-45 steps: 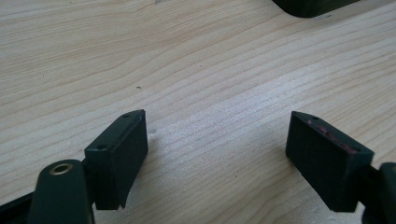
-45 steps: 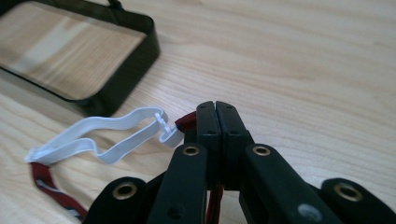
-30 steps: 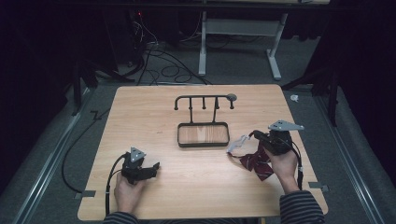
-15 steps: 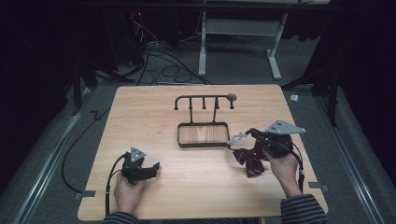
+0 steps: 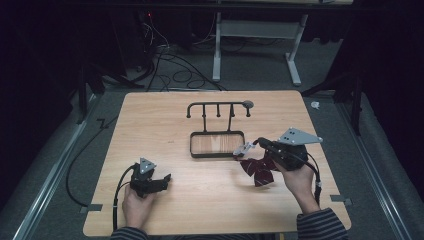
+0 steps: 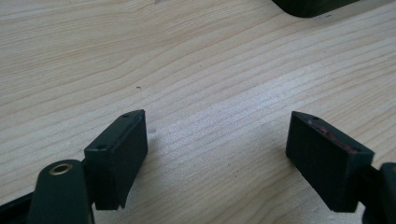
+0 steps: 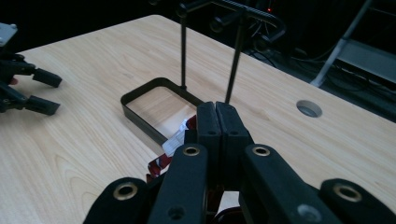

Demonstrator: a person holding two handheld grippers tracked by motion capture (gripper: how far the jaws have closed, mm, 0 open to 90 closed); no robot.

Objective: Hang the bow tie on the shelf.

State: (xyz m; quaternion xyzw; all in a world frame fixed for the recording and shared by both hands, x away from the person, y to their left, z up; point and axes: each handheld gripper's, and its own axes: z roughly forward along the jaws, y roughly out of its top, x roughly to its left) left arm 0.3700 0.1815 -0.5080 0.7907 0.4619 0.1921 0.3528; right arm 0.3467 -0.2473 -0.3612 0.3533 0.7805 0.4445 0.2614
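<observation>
Your right gripper (image 5: 248, 148) has its jaws pressed together on a dark red bow tie with a pale strap (image 5: 257, 170); the tie hangs below the jaws, near the right front of the light wooden table (image 5: 165, 115), just beside the right end of the black metal stand with a wooden-floored tray (image 5: 217, 145). In the right gripper view, your own jaws hide most of the tie (image 7: 180, 135); you see a strip of pale strap and a red edge beneath them, and whether the tie's lower end touches the table cannot be made out. The stand's upright rods (image 7: 236, 51) are cut off at the top of that view.

Your left gripper (image 5: 162, 180) rests at the left front of the table; its jaws are spread wide with bare wood between them. In the left gripper view, a dark corner of the tray (image 6: 313, 5) is cut off at the upper edge.
</observation>
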